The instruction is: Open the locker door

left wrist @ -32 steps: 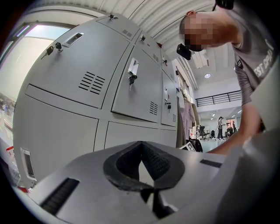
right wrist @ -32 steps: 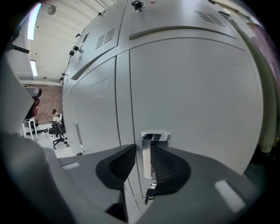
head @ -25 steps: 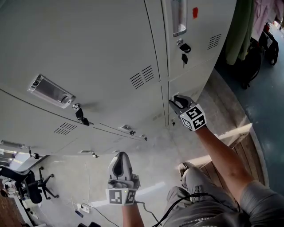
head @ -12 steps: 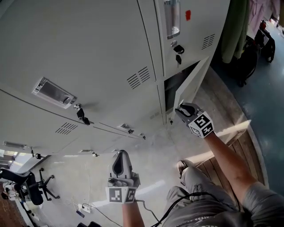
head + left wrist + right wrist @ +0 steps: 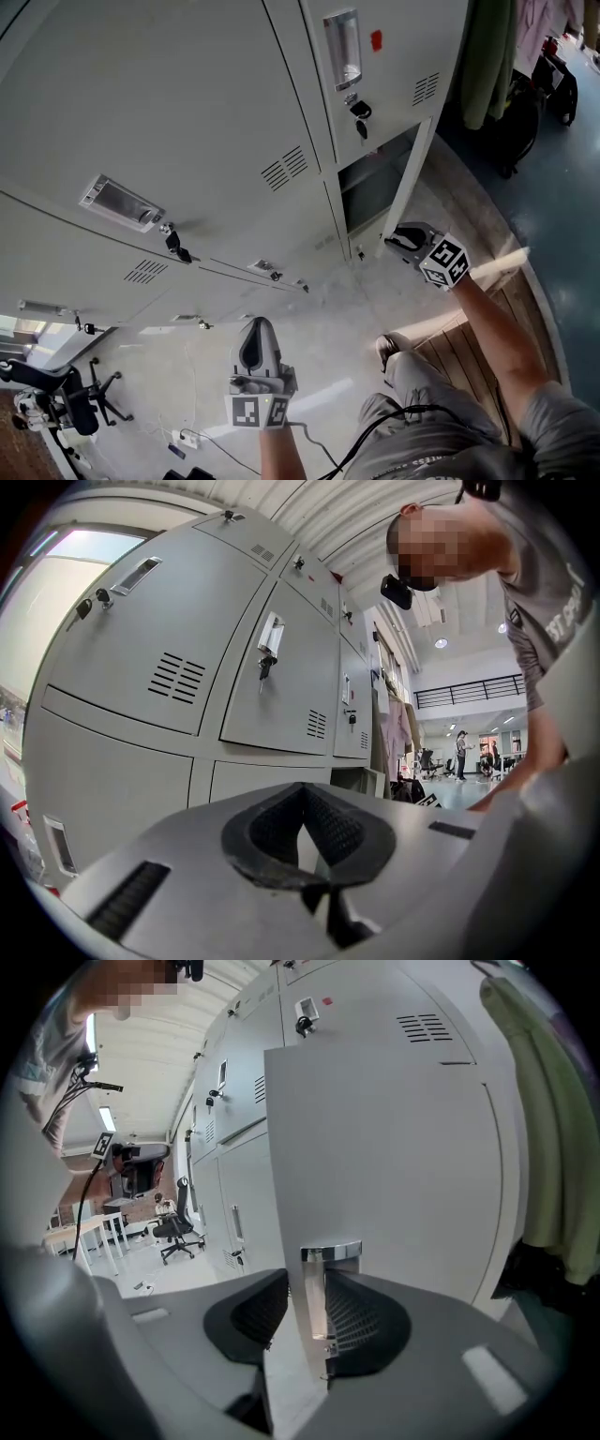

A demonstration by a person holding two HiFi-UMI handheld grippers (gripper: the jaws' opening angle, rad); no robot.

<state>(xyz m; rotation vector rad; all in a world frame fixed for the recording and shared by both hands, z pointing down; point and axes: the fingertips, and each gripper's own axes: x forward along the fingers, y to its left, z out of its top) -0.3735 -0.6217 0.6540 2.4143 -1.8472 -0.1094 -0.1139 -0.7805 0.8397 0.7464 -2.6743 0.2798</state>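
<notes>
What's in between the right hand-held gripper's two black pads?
The edge of the locker door, with its shiny handle, as the right gripper view shows. The right hand-held gripper is opening its jaws around it.

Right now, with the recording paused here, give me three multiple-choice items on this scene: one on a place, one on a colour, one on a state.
1. Where is the right gripper?
A. At the door's free edge
B. On a key
C. Hanging over the floor

2. The sticker is:
A. blue
B. red
C. green

3. The door is:
A. shut flush
B. off its hinges
C. ajar

Answers:
1 A: the door's edge stands between the gripper's jaws, which are opening.
2 B: it shows red against the grey metal.
3 C: a dark gap shows behind the door in the head view.
</notes>
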